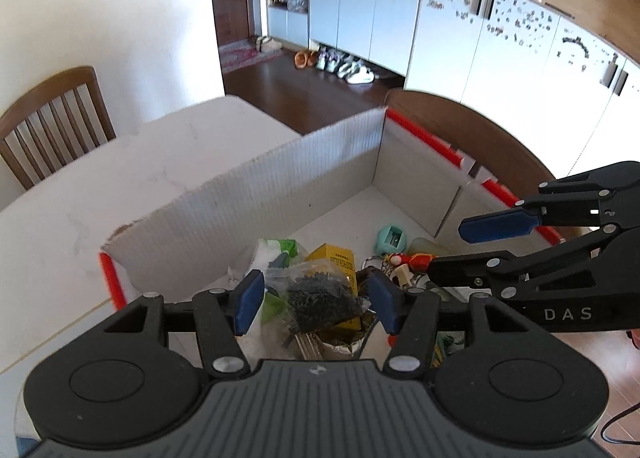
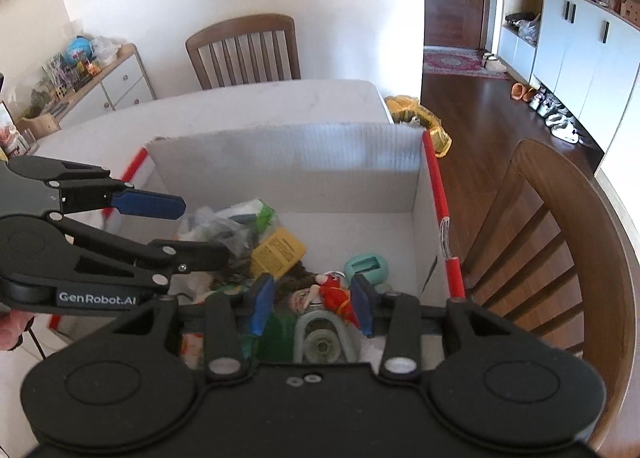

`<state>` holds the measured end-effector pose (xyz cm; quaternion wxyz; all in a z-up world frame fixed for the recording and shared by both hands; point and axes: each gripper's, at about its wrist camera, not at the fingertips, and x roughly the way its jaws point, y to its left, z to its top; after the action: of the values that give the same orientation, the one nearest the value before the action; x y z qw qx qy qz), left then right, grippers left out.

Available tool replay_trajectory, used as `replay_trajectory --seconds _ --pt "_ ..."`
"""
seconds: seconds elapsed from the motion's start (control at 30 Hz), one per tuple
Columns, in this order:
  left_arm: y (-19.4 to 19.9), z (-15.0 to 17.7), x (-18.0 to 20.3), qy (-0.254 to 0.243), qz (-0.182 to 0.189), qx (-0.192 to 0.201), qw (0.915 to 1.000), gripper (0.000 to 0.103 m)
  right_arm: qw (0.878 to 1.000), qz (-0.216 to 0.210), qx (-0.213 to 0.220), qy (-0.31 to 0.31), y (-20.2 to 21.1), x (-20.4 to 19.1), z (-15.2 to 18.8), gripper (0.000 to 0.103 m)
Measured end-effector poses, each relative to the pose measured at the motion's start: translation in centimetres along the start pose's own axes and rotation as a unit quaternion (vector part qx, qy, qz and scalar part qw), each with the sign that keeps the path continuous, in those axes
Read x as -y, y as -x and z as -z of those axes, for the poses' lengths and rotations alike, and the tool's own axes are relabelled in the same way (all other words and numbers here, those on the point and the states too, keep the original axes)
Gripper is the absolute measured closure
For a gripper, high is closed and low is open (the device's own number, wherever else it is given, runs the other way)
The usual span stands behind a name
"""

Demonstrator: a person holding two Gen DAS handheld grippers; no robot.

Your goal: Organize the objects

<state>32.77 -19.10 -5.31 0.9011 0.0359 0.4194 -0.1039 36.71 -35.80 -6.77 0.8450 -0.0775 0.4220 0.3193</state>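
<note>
Both grippers hover parted and empty above the cardboard box (image 1: 320,162): left gripper (image 1: 314,300) directly over the seed bag (image 1: 320,298), right gripper (image 2: 310,308) over the red doll (image 2: 336,294).

A box (image 2: 420,218) stands on the table (image 2: 240,106), near its right edge. A chair (image 2: 244,52) stands behind the table's far edge. Small objects (image 2: 280,254) lie heaped in the box's near half

both the left gripper (image 1: 316,304) and right gripper (image 2: 312,308) tilt downward side by side, jaws parted, gripping nothing.
</note>
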Motion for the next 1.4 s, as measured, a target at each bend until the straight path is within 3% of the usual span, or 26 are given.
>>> replay_trajectory --seconds 0.17,0.33,0.57,0.7,0.97,1.2,1.4 --pt "3.2 0.5 -0.6 -0.001 0.006 0.026 0.9996 0.041 1.0 0.003 0.03 -0.008 2.2 -1.8 0.2 0.049" --pt "6.1 1.2 -1.4 -0.002 0.013 0.047 0.9988 0.038 0.999 0.005 0.048 -0.016 3.9 -3.9 0.4 0.048" --pt "9.0 2.7 -2.9 0.003 0.017 0.064 0.9978 0.029 0.997 0.012 0.07 -0.034 5.5 -6.3 1.1 0.037" --pt "10.1 3.6 -3.6 0.006 0.021 0.072 0.9972 0.022 0.996 0.018 0.078 -0.035 6.1 -7.7 1.8 0.036" --pt "11.9 5.1 -4.8 0.017 0.025 0.089 0.9956 0.015 0.994 0.024 0.098 -0.042 7.2 -10.2 2.9 0.022" --pt "13.1 6.5 -5.3 0.027 0.024 0.098 0.9945 0.001 0.992 0.031 0.114 -0.044 8.2 -11.7 4.1 0.009" --pt "14.0 7.4 -5.6 0.031 0.019 0.104 0.9939 0.001 0.99 0.023 0.129 -0.052 9.0 -12.6 4.9 0.003"
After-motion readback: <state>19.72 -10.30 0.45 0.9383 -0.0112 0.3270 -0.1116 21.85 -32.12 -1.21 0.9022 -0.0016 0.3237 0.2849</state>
